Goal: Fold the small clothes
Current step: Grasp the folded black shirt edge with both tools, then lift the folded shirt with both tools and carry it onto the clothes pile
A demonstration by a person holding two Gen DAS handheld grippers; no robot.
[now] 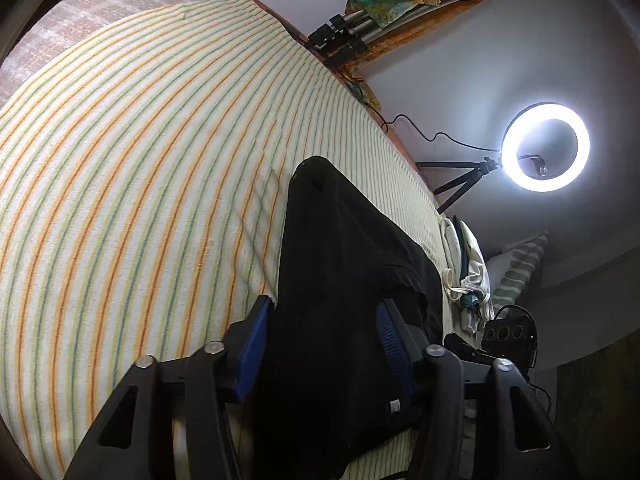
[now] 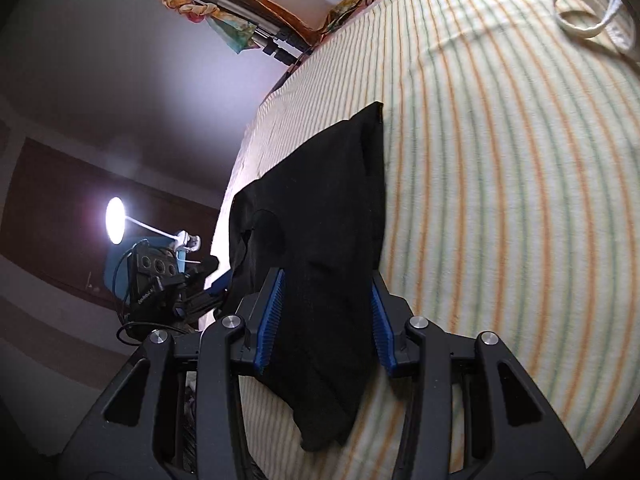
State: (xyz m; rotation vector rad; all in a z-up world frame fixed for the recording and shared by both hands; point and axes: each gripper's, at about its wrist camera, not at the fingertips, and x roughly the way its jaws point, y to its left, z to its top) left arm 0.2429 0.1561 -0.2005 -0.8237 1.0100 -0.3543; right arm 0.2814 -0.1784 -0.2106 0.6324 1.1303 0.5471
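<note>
While the left wrist view looks down, the left gripper stands with its blue-padded jaws apart, and the small black knit garment lies draped between them on the cream bedcover with orange and green stripes. No pad presses the cloth, so it's released, not grasped. The garment's long axis runs straight ahead from the gripper, away toward the white ring light on its tripod. Just beside the garment, on the ring light's side, sits a crumpled white cloth.

Over to the right wrist view: the right gripper is also parted, the same black garment lying slack between its blue pads and trailing back under them. Again the cloth stretches forward along the fingers. Both grippers sit at the garment's near end, neither clearly nearer; I'd say the next move needs a fresh pinch there.
</note>
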